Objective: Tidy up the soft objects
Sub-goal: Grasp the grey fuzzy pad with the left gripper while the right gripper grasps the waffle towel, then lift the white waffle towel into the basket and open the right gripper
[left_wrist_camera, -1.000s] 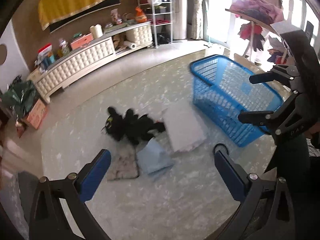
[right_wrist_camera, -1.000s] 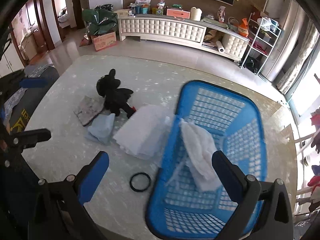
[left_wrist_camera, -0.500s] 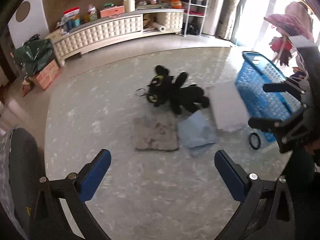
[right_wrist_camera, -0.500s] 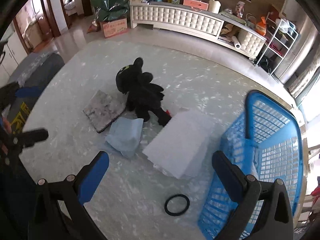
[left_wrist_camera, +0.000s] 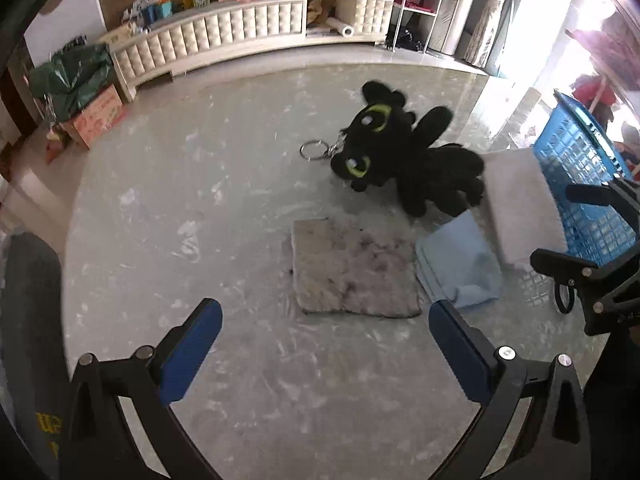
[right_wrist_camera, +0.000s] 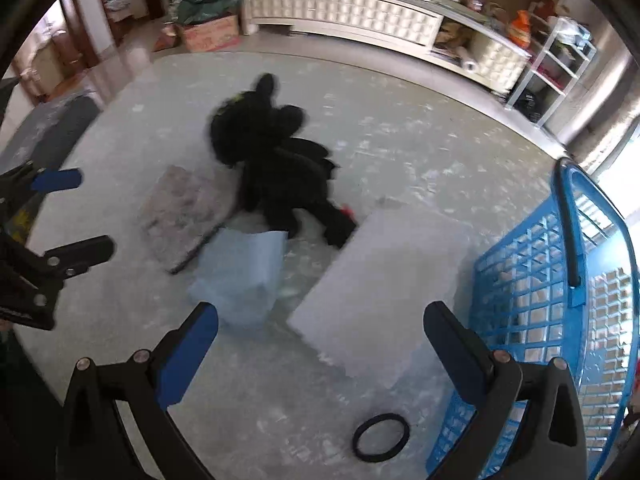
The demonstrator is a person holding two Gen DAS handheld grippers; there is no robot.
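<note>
We see daylight flooding in from beyond the right finger, blowing out the window [left_wrist_camera: 576,20] to white glare. The marbled table [left_wrist_camera: 200,208] is evenly bright, with soft shadows. Through the right wrist camera the black plush toy [right_wrist_camera: 276,172] ahead of the fingers smears with motion blur. Fisheye bending curves the edges, and the corners go black.

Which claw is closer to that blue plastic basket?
Right. The right claw hovers open beside the blue plastic basket; the left claw hangs open farther off, over the mottled grey cloth.
</note>
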